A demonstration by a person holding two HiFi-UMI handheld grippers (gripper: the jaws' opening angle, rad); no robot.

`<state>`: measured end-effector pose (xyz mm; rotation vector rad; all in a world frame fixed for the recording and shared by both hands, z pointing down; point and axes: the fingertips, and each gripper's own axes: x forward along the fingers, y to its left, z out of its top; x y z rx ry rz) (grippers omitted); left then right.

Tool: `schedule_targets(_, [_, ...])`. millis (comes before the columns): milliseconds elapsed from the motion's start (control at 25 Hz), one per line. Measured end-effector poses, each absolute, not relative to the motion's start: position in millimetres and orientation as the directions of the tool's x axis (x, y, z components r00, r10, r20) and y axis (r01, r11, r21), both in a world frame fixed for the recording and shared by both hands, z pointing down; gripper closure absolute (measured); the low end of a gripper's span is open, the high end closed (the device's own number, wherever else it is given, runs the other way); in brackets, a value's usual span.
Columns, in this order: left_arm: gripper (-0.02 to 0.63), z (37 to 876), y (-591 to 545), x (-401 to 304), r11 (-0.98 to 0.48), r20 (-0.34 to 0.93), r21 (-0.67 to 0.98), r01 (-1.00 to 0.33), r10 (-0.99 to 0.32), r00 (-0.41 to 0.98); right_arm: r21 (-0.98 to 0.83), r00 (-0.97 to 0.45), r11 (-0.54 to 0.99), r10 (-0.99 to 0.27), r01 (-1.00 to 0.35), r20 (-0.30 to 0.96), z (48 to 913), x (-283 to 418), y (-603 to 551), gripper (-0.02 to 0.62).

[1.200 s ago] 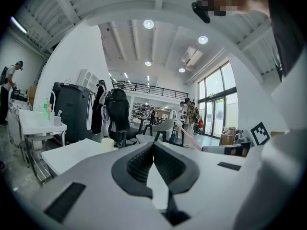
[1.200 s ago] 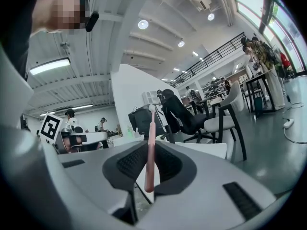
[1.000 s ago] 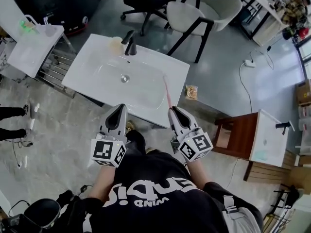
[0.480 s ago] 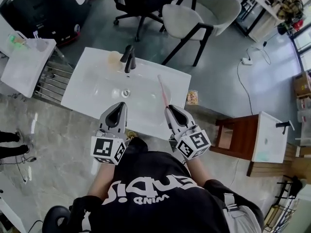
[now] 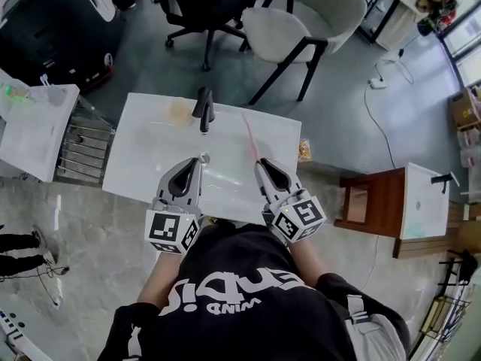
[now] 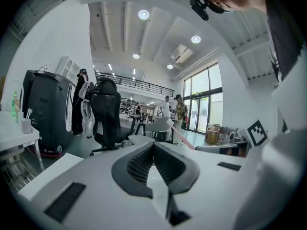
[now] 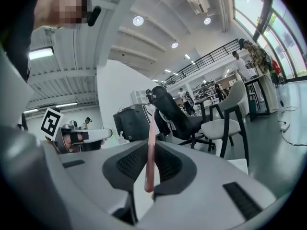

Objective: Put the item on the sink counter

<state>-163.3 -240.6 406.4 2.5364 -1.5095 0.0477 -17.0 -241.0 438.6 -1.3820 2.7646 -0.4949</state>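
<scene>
Right gripper [image 5: 263, 165]: jaws clamped on a slim pink stick [image 5: 251, 137], which projects forward over the white sink tabletop [image 5: 143, 138], just right of the black faucet [image 5: 203, 110]. Left gripper [image 5: 195, 164]: jaws closed, nothing between them, positioned over the basin [image 5: 225, 153].

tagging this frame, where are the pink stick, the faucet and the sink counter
pink stick [image 5: 252, 137], head view, middle of its shaft
faucet [image 5: 203, 110], head view, black spout
sink counter [image 5: 139, 149], head view, bare left rim
</scene>
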Motion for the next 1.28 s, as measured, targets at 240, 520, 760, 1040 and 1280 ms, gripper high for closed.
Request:
schedule_targets(240, [0.584, 402.3, -256.8, -170.1, -0.476, 0.118, 0.164, -0.864, -0.86, 0.496, -0.279, -0.604, 0.554, -0.785, -0.784, 0.138, 434.1, -28.4, -252.8, 0.535])
schedule_targets(520, [0.584, 402.6, -269.2, -165.5, -0.483, 0.116, 0.169, -0.859, -0.856, 0.504, -0.275, -0.602, 0.554, -0.786, -0.786, 0.14, 432.2, -25.7, -262.2, 0.535])
schedule_targets(760, [0.584, 409.0, -277.4, -152.1, -0.497, 0.113, 0.174, -0.85, -0.848, 0.519, -0.257, -0.608, 0.562, -0.778, -0.786, 0.156, 442.8, -21.0, -274.0, 0.535])
schedule_targets(1040, [0.584, 413.3, -286.0, -144.2, -0.493, 0.128, 0.173, -0.853, -0.847, 0.516, -0.248, -0.635, 0.587, -0.744, -0.77, 0.208, 468.4, -22.0, -296.4, 0.535])
schedule_targets(1280, [0.584, 416.2, -292.0, -145.7, -0.478, 0.141, 0.177, -0.86, -0.853, 0.503, -0.245, -0.632, 0.584, -0.733, -0.774, 0.253, 490.5, -19.1, -314.1, 0.535])
